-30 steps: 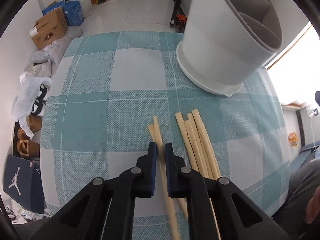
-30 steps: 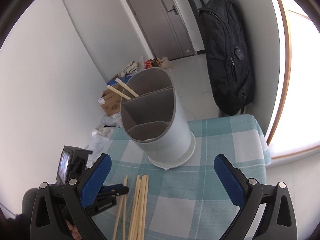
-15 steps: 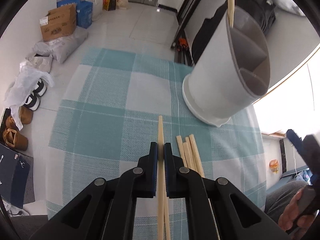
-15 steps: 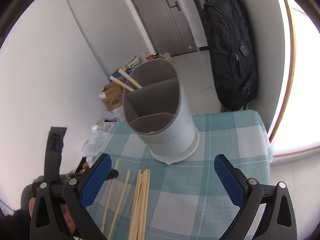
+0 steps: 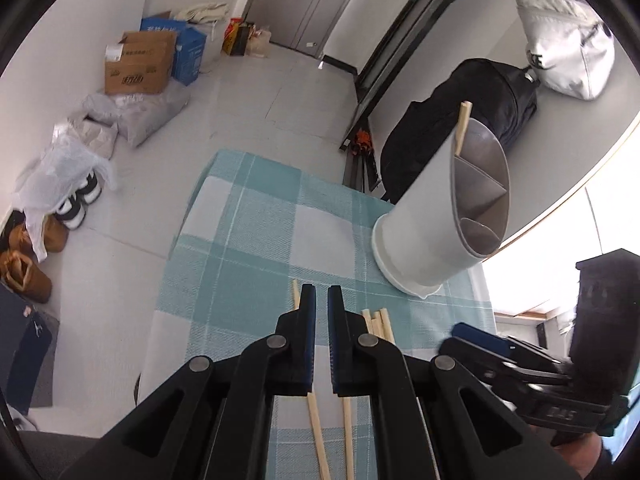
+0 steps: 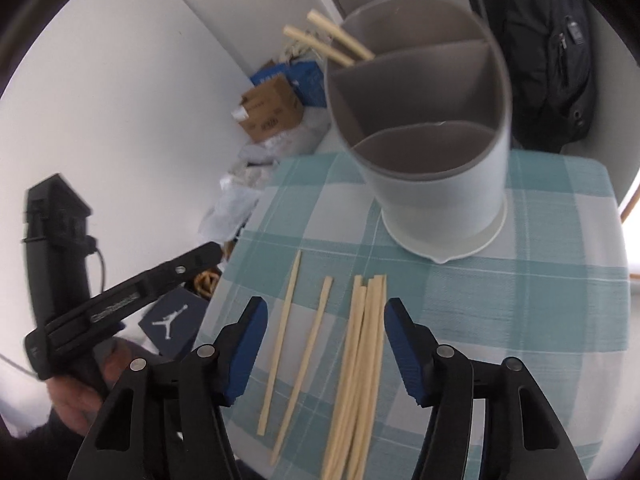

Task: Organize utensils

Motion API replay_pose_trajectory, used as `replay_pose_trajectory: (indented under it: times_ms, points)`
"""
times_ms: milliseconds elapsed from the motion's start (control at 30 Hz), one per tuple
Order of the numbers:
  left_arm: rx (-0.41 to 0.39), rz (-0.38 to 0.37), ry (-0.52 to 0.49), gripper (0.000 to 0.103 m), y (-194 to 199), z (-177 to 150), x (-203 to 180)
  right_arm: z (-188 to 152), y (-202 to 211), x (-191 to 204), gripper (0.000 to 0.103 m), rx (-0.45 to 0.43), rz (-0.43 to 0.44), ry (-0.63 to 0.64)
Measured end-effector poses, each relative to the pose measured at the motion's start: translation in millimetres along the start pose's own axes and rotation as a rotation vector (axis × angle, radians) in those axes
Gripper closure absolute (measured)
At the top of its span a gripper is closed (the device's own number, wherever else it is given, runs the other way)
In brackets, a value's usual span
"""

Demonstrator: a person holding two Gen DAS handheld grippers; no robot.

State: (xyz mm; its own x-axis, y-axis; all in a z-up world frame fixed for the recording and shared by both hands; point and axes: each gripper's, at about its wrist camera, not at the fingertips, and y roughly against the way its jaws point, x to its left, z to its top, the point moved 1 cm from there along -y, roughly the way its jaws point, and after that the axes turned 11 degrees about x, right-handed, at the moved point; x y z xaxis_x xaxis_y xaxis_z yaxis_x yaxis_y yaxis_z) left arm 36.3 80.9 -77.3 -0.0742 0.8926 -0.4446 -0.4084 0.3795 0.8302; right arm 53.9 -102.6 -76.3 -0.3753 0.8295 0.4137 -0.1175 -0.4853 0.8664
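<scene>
A grey three-compartment utensil holder (image 6: 424, 148) stands at the far side of the checked tablecloth (image 6: 540, 312); it also shows in the left wrist view (image 5: 436, 216). Two chopsticks (image 6: 340, 46) lean in its far compartment. A bundle of several chopsticks (image 6: 362, 364) and two loose chopsticks (image 6: 280, 340) lie on the cloth in front of it. My right gripper (image 6: 326, 344) is open, low over the bundle. My left gripper (image 5: 321, 340) is nearly closed and empty, raised above the loose chopsticks (image 5: 316, 424); it shows at the left of the right wrist view (image 6: 132, 296).
The table's left edge drops to the floor, where cardboard boxes (image 5: 138, 66), bags and shoes (image 5: 76, 204) lie. A black backpack (image 5: 480, 120) hangs behind the holder. A dark Jordan bag (image 6: 172, 324) sits on the floor left of the table.
My left gripper lifted with a chopstick, now holds none, and has risen and drawn back. My right gripper has come down and forward over the bundle, its jaws narrower.
</scene>
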Motion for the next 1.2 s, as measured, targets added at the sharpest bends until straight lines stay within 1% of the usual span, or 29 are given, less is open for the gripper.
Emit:
replay_pose_trajectory:
  times_ms: [67, 100, 133, 167, 200, 233, 267, 300, 367, 467, 567, 633, 667, 700, 767, 833, 933, 1033, 1200]
  points:
    - [0.02, 0.006, 0.037, 0.101, 3.2, 1.7, 14.0, 7.7, -19.8, 5.2, 0.047, 0.06, -0.014, -0.014]
    - [0.026, 0.003, 0.053, 0.101, 3.6, 1.9, 18.6, 13.3, -32.7, 7.8, 0.056, 0.1, -0.021, -0.025]
    - [0.029, -0.001, 0.072, 0.101, 4.9, 2.5, 25.2, 16.7, -40.9, 8.5, 0.06, 0.123, -0.021, -0.029]
    - [0.032, 0.004, 0.083, 0.1, 5.7, 2.6, 28.6, 21.1, -50.5, 10.3, 0.062, 0.148, -0.031, -0.031]
    - [0.032, 0.003, 0.091, 0.096, 6.4, 2.6, 32.1, 24.3, -57.2, 11.1, 0.062, 0.164, -0.051, -0.03]
    - [0.032, -0.002, 0.097, 0.092, 7.4, 2.3, 35.4, 28.1, -63.5, 13.0, 0.063, 0.179, -0.075, -0.026]
    - [0.035, 0.005, 0.105, 0.082, 8.1, 1.9, 38.6, 30.8, -68.3, 14.3, 0.065, 0.188, -0.094, -0.021]
    - [0.034, 0.01, 0.113, 0.07, 8.7, 1.4, 41.1, 34.2, -73.5, 15.5, 0.066, 0.203, -0.114, -0.023]
    - [0.02, 0.003, 0.129, 0.062, 11.9, 0.2, 46.9, 37.9, -79.7, 16.8, 0.067, 0.229, -0.139, -0.027]
    - [0.011, 0.005, 0.133, 0.062, 15.8, 1.2, 52.0, 41.2, -87.7, 21.0, 0.076, 0.268, -0.211, -0.012]
    - [0.001, 0.002, 0.145, 0.062, 18.4, 1.9, 56.4, 40.9, -90.8, 30.8, 0.077, 0.271, -0.288, 0.047]
    - [0.001, 0.002, 0.149, 0.062, 18.8, 2.8, 58.6, 41.1, -92.1, 33.9, 0.083, 0.271, -0.328, 0.053]
    - [0.0, 0.005, 0.15, 0.062, 19.2, 2.7, 59.3, 41.6, -91.8, 34.2, 0.093, 0.268, -0.355, 0.051]
    - [0.001, 0.009, 0.15, 0.062, 19.2, 2.7, 60.3, 42.1, -90.3, 34.4, 0.097, 0.264, -0.361, 0.045]
    - [0.005, 0.008, 0.152, 0.062, 18.7, 2.4, 62.4, 42.7, -89.8, 33.4, 0.098, 0.261, -0.358, 0.038]
    - [0.015, 0.017, 0.153, 0.062, 16.3, 2.1, 63.5, 43.1, -88.8, 31.7, 0.098, 0.25, -0.336, 0.027]
    - [0.034, 0.046, 0.145, 0.062, 10.8, 0.6, 64.7, 45.3, -82.5, 27.4, 0.098, 0.197, -0.291, 0.002]
    - [0.067, 0.061, 0.142, 0.062, 3.3, -1.3, 64.7, 48.3, -63.8, 28.7, 0.098, 0.112, -0.228, -0.003]
    - [0.133, 0.077, 0.105, 0.062, -13.5, -2.9, 52.7, 36.7, -13.7, 23.5, 0.098, -0.045, -0.141, -0.006]
